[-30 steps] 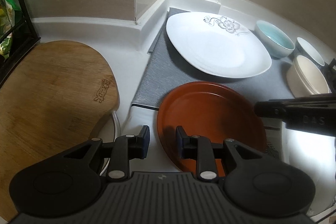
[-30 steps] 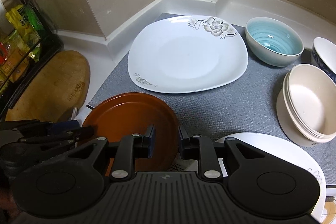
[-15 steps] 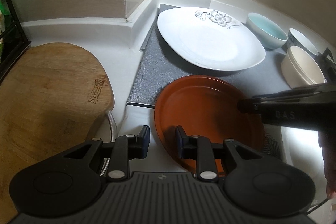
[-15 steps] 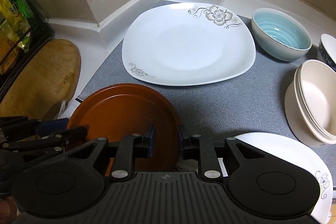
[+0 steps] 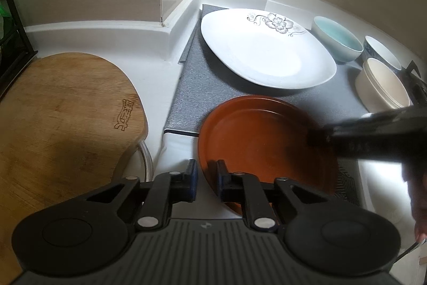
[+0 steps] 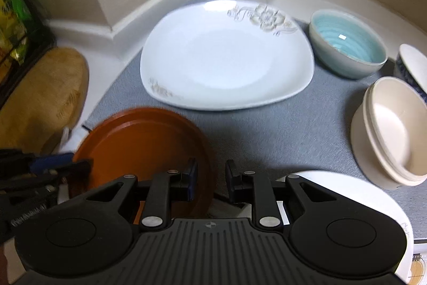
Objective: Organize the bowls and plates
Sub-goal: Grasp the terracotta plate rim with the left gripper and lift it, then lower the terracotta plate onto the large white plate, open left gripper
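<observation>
Left gripper (image 5: 205, 179) clamped on the near rim of the brown plate (image 5: 264, 140); right gripper (image 6: 209, 182), jaws apart, straddles the opposite rim. Ahead lies the white floral plate (image 6: 224, 63) on the grey mat (image 6: 280, 130); bowls (image 6: 349, 44) beyond-right. Risk: a one-sided hold may let the plate tilt and slip.

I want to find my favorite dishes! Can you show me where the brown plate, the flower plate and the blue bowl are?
brown plate (image 5: 256, 138), left wrist view, on its flat middle.
flower plate (image 6: 226, 58), right wrist view, on its white center.
blue bowl (image 6: 349, 44), right wrist view, on its ribbed blue inside.
</observation>
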`<action>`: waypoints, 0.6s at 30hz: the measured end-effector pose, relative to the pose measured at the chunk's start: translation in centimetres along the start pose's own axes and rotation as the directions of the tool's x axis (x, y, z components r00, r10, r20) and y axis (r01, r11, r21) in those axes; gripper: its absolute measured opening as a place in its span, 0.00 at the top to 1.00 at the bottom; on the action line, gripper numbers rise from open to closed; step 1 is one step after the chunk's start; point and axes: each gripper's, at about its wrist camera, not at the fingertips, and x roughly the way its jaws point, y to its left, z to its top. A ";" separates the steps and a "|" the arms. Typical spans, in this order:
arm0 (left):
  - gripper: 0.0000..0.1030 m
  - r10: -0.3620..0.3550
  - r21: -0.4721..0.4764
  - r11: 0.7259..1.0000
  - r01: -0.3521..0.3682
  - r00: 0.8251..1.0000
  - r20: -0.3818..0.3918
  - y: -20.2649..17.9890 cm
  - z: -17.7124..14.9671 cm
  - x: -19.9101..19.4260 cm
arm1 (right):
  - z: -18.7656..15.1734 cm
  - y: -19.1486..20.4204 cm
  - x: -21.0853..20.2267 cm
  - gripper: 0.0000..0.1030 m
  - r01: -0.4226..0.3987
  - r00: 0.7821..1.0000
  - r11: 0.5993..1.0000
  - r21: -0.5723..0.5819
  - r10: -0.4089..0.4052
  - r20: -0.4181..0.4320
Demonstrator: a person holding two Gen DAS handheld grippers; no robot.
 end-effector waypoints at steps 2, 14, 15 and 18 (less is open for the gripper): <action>0.88 -0.009 0.000 1.000 0.009 1.000 0.005 0.2 -0.1 -0.2 | -0.3 0.2 0.4 0.77 -0.014 1.000 1.000 -0.004 0.014 -0.017; 0.89 -0.092 0.102 0.991 0.083 0.992 0.091 -2.1 0.6 -5.3 | -2.2 -0.9 -6.0 0.92 -0.045 0.992 0.996 0.078 0.035 0.125; 0.89 -0.113 0.122 0.987 0.101 0.989 0.095 -2.8 0.6 -5.6 | -2.7 -1.5 -7.0 0.92 -0.043 0.990 0.994 0.097 0.029 0.141; 0.89 -0.175 0.207 0.967 0.151 0.979 0.103 -6.1 0.3 -5.9 | -4.4 -3.7 -9.6 0.92 -0.013 0.985 0.987 0.159 -0.015 0.174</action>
